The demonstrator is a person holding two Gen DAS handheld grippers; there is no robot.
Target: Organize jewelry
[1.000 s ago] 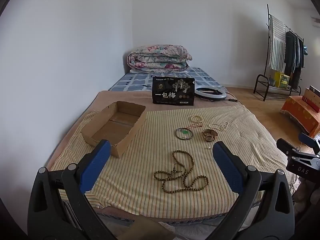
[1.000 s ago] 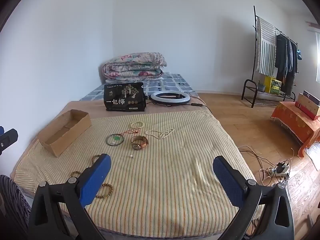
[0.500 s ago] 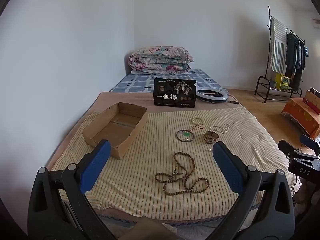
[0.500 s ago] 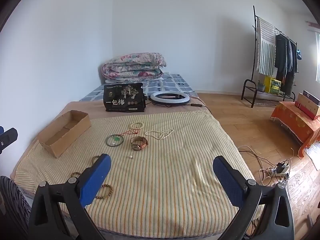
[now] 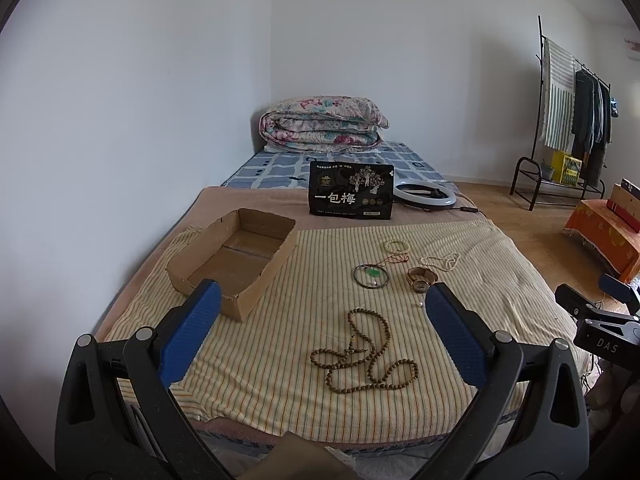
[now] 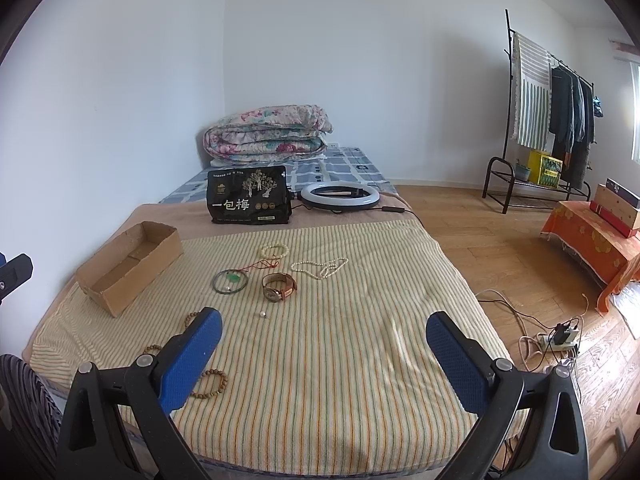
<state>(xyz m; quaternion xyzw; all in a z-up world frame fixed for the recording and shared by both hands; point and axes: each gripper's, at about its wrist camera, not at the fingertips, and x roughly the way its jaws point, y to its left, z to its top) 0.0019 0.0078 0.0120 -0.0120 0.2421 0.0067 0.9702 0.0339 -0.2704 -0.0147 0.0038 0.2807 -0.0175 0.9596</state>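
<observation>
Left claw (image 5: 322, 330) spread wide, holding nothing, hovering over the near edge of the bed (image 5: 256, 380). Right claw (image 6: 322, 344) same: blue pads far apart, empty, above the striped cover (image 6: 340, 380). Nearest item: long wooden bead necklace (image 5: 366, 354), loose loops, lying between the left claw's pads in the left wrist view; in the right wrist view it's partly hidden behind the left pad. Small pearl-like bead (image 6: 263, 314) alone, just past that. Next row: dark bangle (image 5: 371, 275) with a green pendant and red cord, brown-strap wristwatch (image 6: 279, 287) just right of it, apart. Beyond those, pale bead bracelet (image 6: 275, 250) and white pearl strand (image 6: 320, 268). Open cardboard box (image 5: 234, 258) sits left of all the jewelry, nothing visible in it. Far end: black printed bag (image 5: 351, 195) upright, ring light (image 5: 425, 195) flat beside it, folded floral quilt (image 5: 322, 126) at the wall. Clothes rack (image 6: 552, 96) far right on the wood floor.
</observation>
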